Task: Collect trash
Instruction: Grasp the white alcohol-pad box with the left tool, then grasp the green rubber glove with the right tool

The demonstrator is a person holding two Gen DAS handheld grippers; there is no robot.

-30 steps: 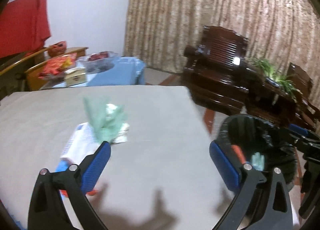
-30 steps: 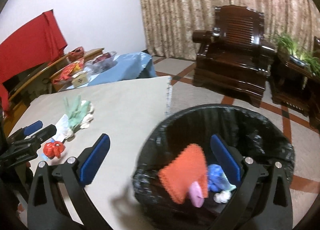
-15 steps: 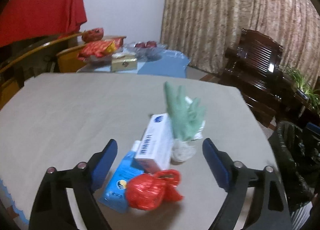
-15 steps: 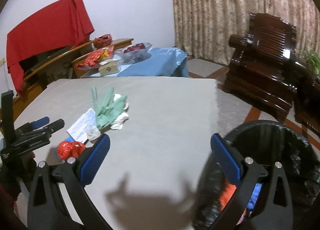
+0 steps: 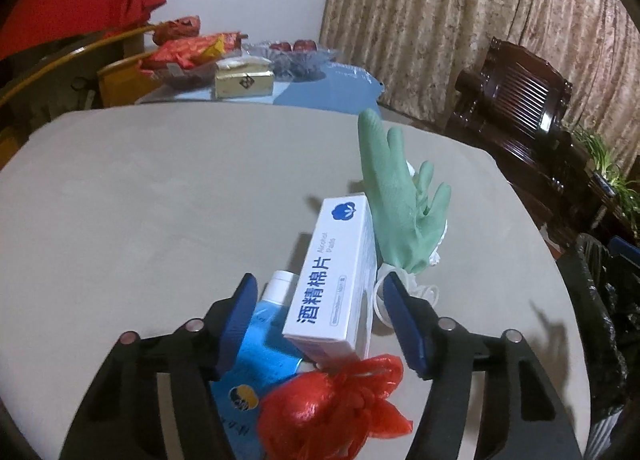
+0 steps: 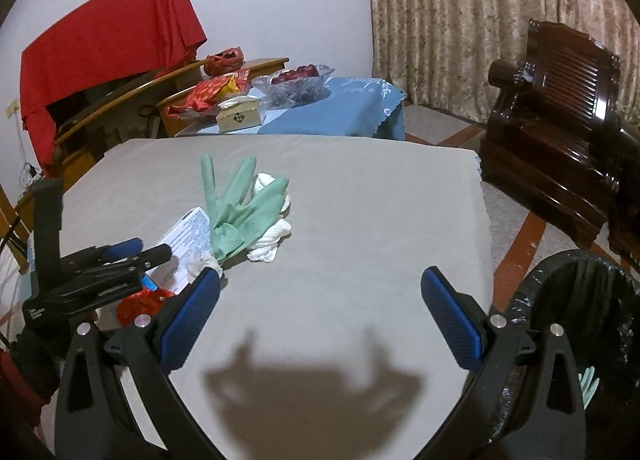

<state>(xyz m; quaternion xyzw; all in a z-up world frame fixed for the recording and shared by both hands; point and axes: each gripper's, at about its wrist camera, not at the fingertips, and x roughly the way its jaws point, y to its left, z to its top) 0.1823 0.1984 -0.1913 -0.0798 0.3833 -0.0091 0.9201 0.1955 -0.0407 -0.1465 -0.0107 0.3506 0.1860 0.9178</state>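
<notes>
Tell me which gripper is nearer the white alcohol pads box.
Left. The left gripper has the white alcohol pads box between its closing jaws, pads not yet touching. The right gripper hangs open over bare table, off to the box's right.

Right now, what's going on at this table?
A person with a gripper in each hand is clearing trash from a grey table. The left gripper is closing around a white alcohol-pads box lying in a pile with a green glove, a blue packet and a red crumpled bag; its pads are not yet pressing. The right gripper hangs open and empty over bare table, beside the black-lined bin.
</notes>
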